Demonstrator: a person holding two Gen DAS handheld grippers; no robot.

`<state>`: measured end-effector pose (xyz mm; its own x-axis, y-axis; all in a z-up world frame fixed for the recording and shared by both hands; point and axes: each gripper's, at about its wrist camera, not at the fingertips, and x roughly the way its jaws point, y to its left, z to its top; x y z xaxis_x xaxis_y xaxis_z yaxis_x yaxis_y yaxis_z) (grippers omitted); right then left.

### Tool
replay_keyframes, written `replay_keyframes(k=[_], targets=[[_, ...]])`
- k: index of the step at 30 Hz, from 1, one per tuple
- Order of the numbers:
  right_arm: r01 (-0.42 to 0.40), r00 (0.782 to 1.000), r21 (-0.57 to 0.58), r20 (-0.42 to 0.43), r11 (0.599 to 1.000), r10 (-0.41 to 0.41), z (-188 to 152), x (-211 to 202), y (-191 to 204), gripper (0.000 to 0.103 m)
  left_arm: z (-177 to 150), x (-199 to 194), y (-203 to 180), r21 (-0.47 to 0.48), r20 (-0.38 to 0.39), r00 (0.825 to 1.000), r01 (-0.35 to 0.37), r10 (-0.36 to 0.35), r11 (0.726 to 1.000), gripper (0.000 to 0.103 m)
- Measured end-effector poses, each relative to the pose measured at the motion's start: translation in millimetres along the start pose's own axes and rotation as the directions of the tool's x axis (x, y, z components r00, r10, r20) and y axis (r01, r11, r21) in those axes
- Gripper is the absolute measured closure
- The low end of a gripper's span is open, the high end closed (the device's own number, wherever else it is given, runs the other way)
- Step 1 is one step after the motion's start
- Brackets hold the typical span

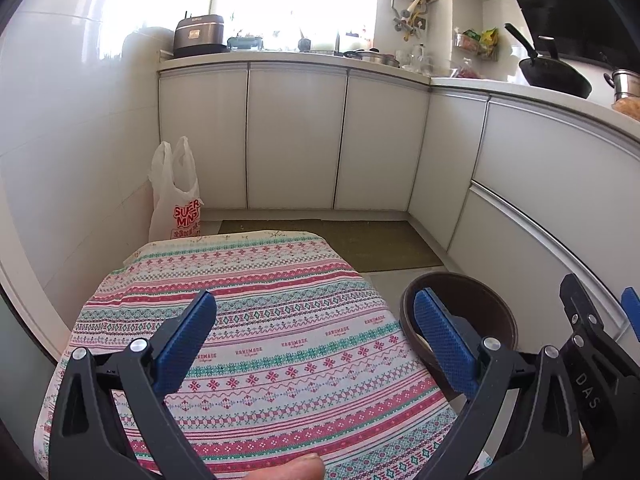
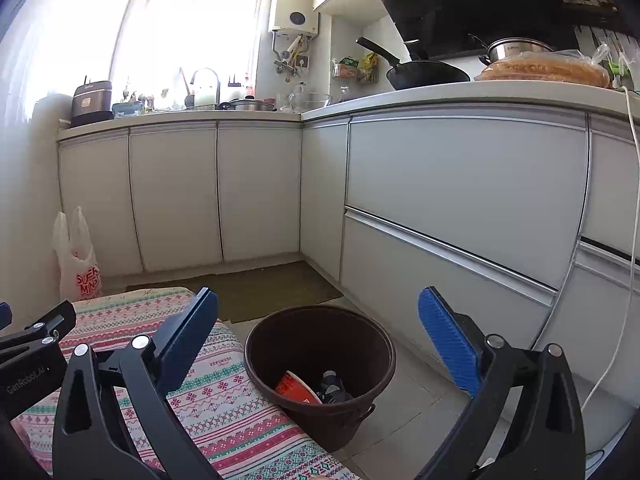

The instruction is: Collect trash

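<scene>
round brown bin (image 2: 320,364) beside patterned woven tablecloth (image 1: 256,320).

Dark brown round trash bin (image 2: 320,360) stood upright on floor, mouth open, just beside edge of patterned cloth-covered counter (image 2: 224,400). Inside, at bottom: red-and-white carton (image 2: 296,388) lying tilted, dark crumpled wrapper (image 2: 332,388) touching it. Bin rim (image 1: 460,284) partly seen from left wrist view.

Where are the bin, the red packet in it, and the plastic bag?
bin (image 2: 256,344): right wrist view, bare left inner wall.
red packet (image 2: 294,388): right wrist view, middle of its red face.
plastic bag (image 1: 180,208): left wrist view, its front above the floor.
</scene>
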<state>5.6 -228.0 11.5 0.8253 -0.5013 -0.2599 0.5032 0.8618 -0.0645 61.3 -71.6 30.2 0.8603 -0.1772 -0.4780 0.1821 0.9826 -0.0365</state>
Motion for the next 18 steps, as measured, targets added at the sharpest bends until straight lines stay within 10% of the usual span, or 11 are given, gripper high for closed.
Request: replay_keyframes(k=[18], targets=[[-0.011,0.999,-0.014,-0.03,1.0,0.011,-4.2,4.9,4.0,0.007,-2.5,3.4,-2.0,0.008,0.0,1.0,-0.001,0.001,1.0,0.007]])
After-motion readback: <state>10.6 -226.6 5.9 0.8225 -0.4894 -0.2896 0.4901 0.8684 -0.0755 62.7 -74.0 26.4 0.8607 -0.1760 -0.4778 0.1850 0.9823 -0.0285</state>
